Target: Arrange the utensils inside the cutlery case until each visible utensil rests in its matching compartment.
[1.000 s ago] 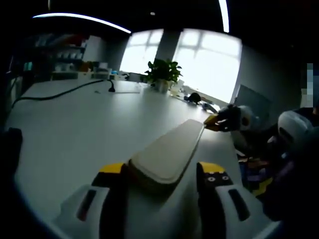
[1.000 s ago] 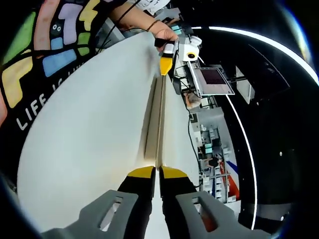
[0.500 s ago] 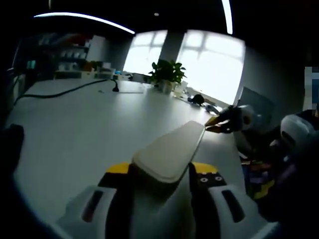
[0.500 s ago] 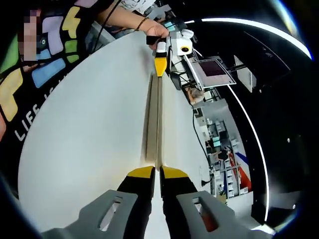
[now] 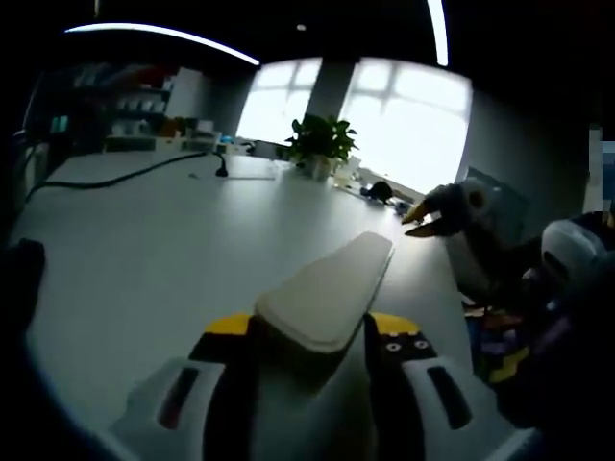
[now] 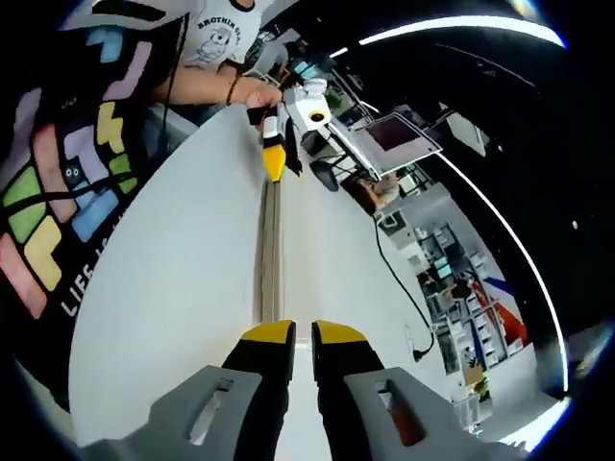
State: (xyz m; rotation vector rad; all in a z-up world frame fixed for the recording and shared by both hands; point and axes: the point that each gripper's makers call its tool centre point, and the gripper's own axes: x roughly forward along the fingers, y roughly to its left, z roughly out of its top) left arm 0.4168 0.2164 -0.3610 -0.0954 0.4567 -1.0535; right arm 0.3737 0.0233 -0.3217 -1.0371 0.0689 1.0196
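Note:
A long, flat beige cutlery case (image 5: 332, 288) lies closed on the white table (image 5: 144, 240), and no utensils can be seen. My left gripper (image 5: 312, 331) is shut on its near end, one jaw on each side. In the left gripper view my right gripper (image 5: 420, 217) hangs just off the case's far end, not touching it. In the right gripper view the case (image 6: 269, 250) shows edge-on, running to the left gripper (image 6: 277, 158). The right gripper (image 6: 303, 334) has a narrow, empty gap between its jaws, and the case edge lies just left of it.
A potted plant (image 5: 322, 144) and small items stand at the table's far edge by the window. A black cable (image 5: 115, 181) crosses the far left. The person's patterned shirt (image 6: 67, 192) borders the table (image 6: 173, 288). A monitor (image 6: 389, 134) and shelves stand beyond.
My left jaws closed onto the case's near end. My right gripper let go of the far end and lifted slightly away, so its view has swung.

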